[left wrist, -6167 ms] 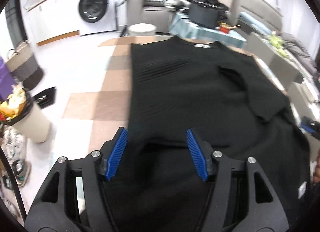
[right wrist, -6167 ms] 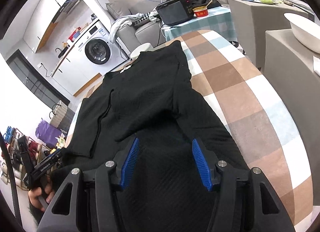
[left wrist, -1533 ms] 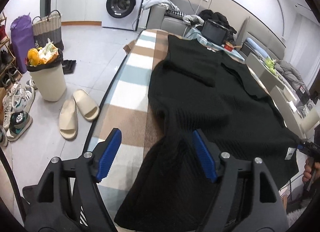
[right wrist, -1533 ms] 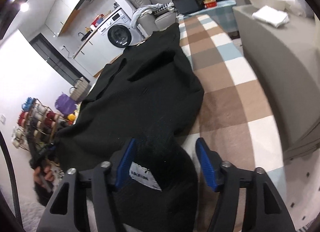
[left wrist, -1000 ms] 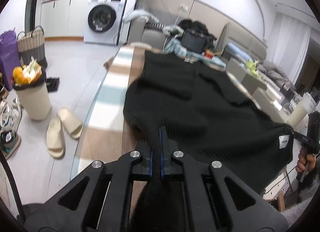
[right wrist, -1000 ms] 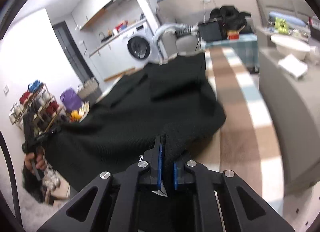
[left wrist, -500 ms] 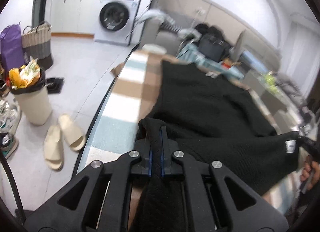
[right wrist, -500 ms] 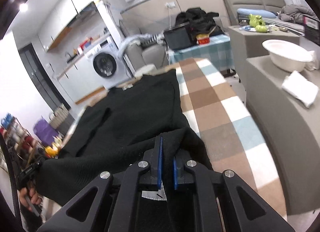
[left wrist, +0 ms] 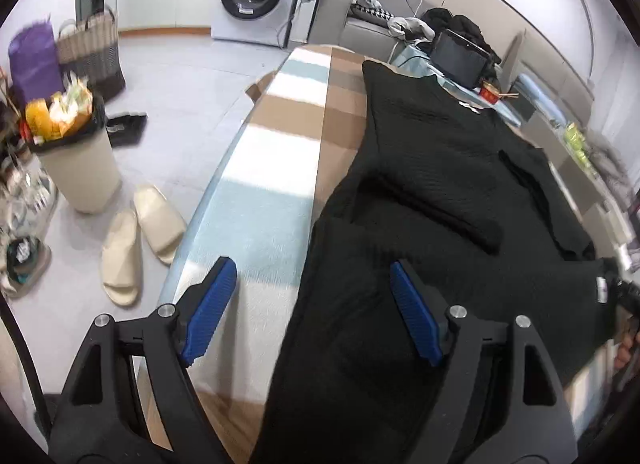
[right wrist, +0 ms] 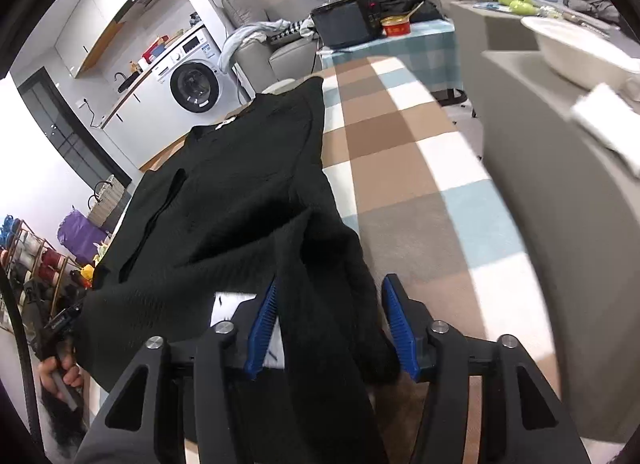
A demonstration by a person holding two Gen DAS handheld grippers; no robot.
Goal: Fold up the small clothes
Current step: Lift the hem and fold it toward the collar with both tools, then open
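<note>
Where the checked table cover (left wrist: 276,200) runs ahead of both grippers, a black knit garment (left wrist: 448,168) lies spread along it, neckline at the far end and its near hem doubled back over the body in a loose fold. In the left wrist view the garment occupies the surface ahead and to the right of the left gripper (left wrist: 312,304), with bare cover ahead and to the left. In the right wrist view the arrangement is mirrored: garment (right wrist: 240,200) ahead and left of the right gripper (right wrist: 330,320), bare cover (right wrist: 404,168) ahead and right.

The left gripper's jaws are opening and stand wide. The garment edge passes between them nearer the right-hand pad, and neither pad presses on it.

The right gripper's jaws are opening at a moderate gap. A bunched hem corner lies between them; the fabric appears to brush the left-hand pad, though contact cannot be confirmed, and the right-hand pad stands clear.

A white label (right wrist: 232,306) shows on the hem just left of the right gripper.

Pale slippers (left wrist: 138,240) lie on the floor to the left of the left gripper.
</note>
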